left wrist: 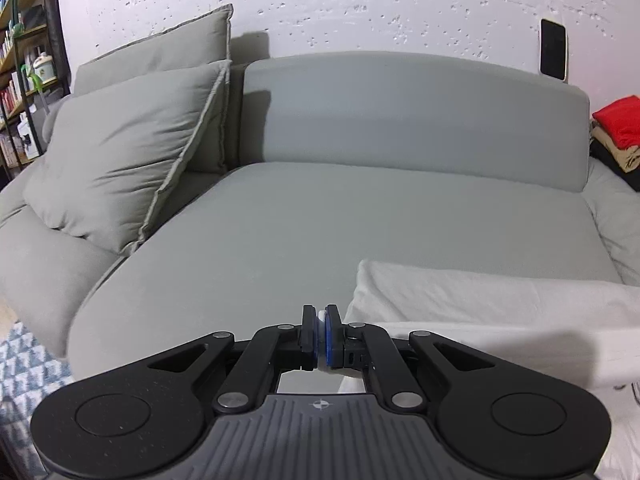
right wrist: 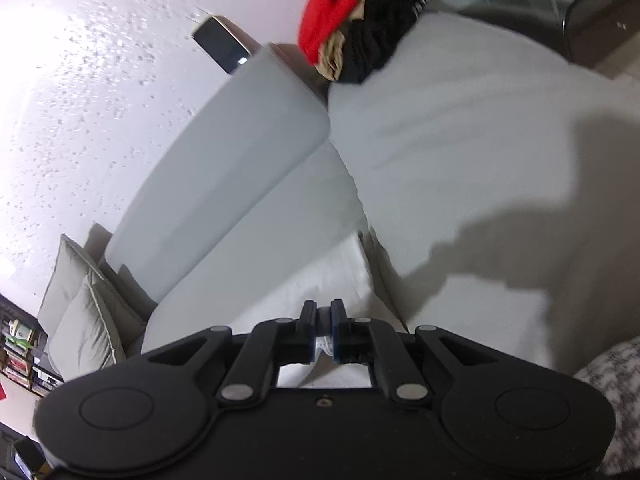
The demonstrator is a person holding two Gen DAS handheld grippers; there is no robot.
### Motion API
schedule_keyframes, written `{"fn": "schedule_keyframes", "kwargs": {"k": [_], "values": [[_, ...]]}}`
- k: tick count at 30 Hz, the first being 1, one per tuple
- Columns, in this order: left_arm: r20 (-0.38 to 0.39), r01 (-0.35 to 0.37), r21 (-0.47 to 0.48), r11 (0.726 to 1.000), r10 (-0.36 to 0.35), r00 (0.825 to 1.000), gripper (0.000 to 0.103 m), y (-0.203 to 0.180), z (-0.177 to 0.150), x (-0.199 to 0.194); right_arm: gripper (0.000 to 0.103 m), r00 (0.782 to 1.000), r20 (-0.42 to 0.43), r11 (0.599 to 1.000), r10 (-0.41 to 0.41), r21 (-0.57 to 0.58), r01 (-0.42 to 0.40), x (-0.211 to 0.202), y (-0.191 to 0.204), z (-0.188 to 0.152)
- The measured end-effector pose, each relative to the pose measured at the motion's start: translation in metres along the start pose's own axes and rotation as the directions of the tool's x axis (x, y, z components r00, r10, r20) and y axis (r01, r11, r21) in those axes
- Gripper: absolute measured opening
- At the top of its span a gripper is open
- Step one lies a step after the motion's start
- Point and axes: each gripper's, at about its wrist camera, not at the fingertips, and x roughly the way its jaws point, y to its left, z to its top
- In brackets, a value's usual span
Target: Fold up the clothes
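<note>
A white garment [left wrist: 480, 304] lies on the grey sofa seat [left wrist: 320, 216], at the lower right of the left wrist view. My left gripper [left wrist: 321, 316] is shut on its white cloth at the garment's left edge. In the right wrist view, which is tilted, the same white garment [right wrist: 320, 280] spreads ahead of my right gripper [right wrist: 323, 320], which is shut on a fold of its cloth. A pile of folded clothes, red on top of tan and black [left wrist: 618, 136], sits at the sofa's far right; it also shows in the right wrist view [right wrist: 348, 24].
Two grey cushions [left wrist: 132, 152] lean at the sofa's left end. A backrest [left wrist: 420, 120] runs along the white wall. A dark phone [left wrist: 553, 49] stands on the backrest. Shelves [left wrist: 24, 60] stand at far left. A patterned rug [left wrist: 28, 364] lies below.
</note>
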Motion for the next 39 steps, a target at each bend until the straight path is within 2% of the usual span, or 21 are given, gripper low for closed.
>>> {"fn": "schedule_keyframes", "kwargs": {"k": [3, 6, 7, 8, 11, 13, 16, 20, 24, 26, 27, 28, 29, 30, 31, 32, 33, 35, 36, 37, 39], "values": [[-0.057, -0.02, 0.073, 0.997, 0.024, 0.998, 0.004, -0.007, -0.012, 0.007, 0.007, 0.999, -0.021, 0.999, -0.028, -0.026, 0.027, 0.003, -0.005, -0.009], [-0.135, -0.061, 0.155, 0.986, 0.082, 0.987, 0.007, -0.017, -0.025, 0.013, 0.008, 0.996, -0.068, 0.997, -0.062, -0.043, 0.059, 0.01, -0.012, -0.017], [-0.157, -0.079, 0.174, 0.982, 0.107, 0.982, 0.008, -0.018, -0.026, 0.014, 0.008, 0.993, -0.093, 0.997, -0.071, -0.043, 0.068, 0.013, -0.015, -0.019], [-0.17, -0.097, 0.192, 0.977, 0.13, 0.977, 0.016, -0.019, -0.028, 0.013, 0.011, 0.991, -0.114, 0.997, -0.076, -0.04, 0.072, 0.014, -0.018, -0.021], [-0.133, -0.124, 0.197, 0.972, 0.152, 0.979, 0.021, -0.006, -0.034, -0.009, 0.016, 0.993, -0.095, 0.997, -0.075, -0.023, 0.073, -0.001, -0.024, -0.017], [-0.102, -0.103, 0.166, 0.981, 0.121, 0.987, 0.027, 0.004, -0.037, -0.024, 0.024, 0.995, -0.067, 0.996, -0.074, -0.048, 0.071, -0.015, -0.024, -0.013], [-0.065, -0.003, 0.087, 0.996, 0.009, 0.998, 0.036, 0.006, -0.031, -0.037, 0.028, 0.994, -0.084, 0.993, -0.072, -0.094, 0.064, -0.013, -0.012, -0.009], [-0.027, 0.103, 0.128, 0.986, -0.1, 0.995, 0.04, -0.046, -0.013, -0.025, 0.028, 0.978, -0.202, 0.981, -0.06, -0.192, 0.021, 0.036, 0.022, -0.014], [-0.026, 0.111, 0.276, 0.955, -0.108, 0.994, 0.04, -0.101, -0.009, 0.014, 0.028, 0.957, -0.271, 0.969, -0.104, -0.246, 0.036, 0.085, 0.045, -0.027], [-0.094, 0.124, 0.326, 0.937, -0.098, 0.991, 0.037, -0.113, -0.017, 0.035, 0.028, 0.946, -0.294, 0.959, -0.139, -0.277, 0.055, 0.1, 0.048, -0.037], [-0.175, 0.158, 0.342, 0.926, -0.103, 0.979, 0.031, -0.115, -0.025, 0.043, 0.028, 0.938, -0.313, 0.955, -0.149, -0.293, 0.054, 0.1, 0.046, -0.044], [-0.245, 0.198, 0.369, 0.908, -0.11, 0.963, 0.021, -0.115, -0.036, 0.042, 0.028, 0.93, -0.332, 0.949, -0.156, -0.313, 0.047, 0.097, 0.044, -0.051], [-0.243, 0.212, 0.424, 0.881, -0.115, 0.963, 0.013, -0.113, -0.047, 0.029, 0.028, 0.923, -0.352, 0.94, -0.154, -0.341, 0.026, 0.087, 0.043, -0.058], [-0.247, 0.23, 0.478, 0.848, -0.121, 0.961, 0.012, -0.111, -0.058, 0.015, 0.028, 0.913, -0.378, 0.933, -0.155, -0.36, 0.009, 0.076, 0.04, -0.064], [-0.281, 0.267, 0.515, 0.815, -0.134, 0.95, 0.014, -0.108, -0.068, -0.001, 0.028, 0.894, -0.418, 0.935, -0.164, -0.355, 0.005, 0.065, 0.034, -0.07], [-0.345, 0.323, 0.502, 0.803, -0.157, 0.925, 0.027, -0.1, -0.076, -0.011, 0.028, 0.872, -0.459, 0.941, -0.174, -0.339, 0.009, 0.055, 0.025, -0.074], [-0.381, 0.364, 0.475, 0.801, -0.185, 0.906, 0.033, -0.092, -0.082, -0.021, 0.028, 0.858, -0.482, 0.945, -0.18, -0.328, 0.014, 0.045, 0.018, -0.077], [-0.358, 0.391, 0.443, 0.807, -0.241, 0.902, 0.033, -0.075, -0.088, -0.038, 0.029, 0.873, -0.454, 0.943, -0.18, -0.332, 0.022, 0.026, 0.008, -0.079], [-0.308, 0.373, 0.422, 0.826, -0.256, 0.916, 0.035, -0.069, -0.084, -0.045, 0.03, 0.883, -0.437, 0.944, -0.171, -0.329, 0.02, 0.017, 0.004, -0.079], [-0.252, 0.354, 0.385, 0.852, -0.272, 0.929, 0.039, -0.062, -0.077, -0.049, 0.031, 0.9, -0.411, 0.95, -0.143, -0.313, 0.008, 0.011, 0.003, -0.075], [-0.148, 0.321, 0.296, 0.899, -0.289, 0.946, 0.039, -0.051, -0.061, -0.052, 0.034, 0.938, -0.337, 0.961, -0.082, -0.277, -0.015, 0.005, 0.007, -0.065]]}}
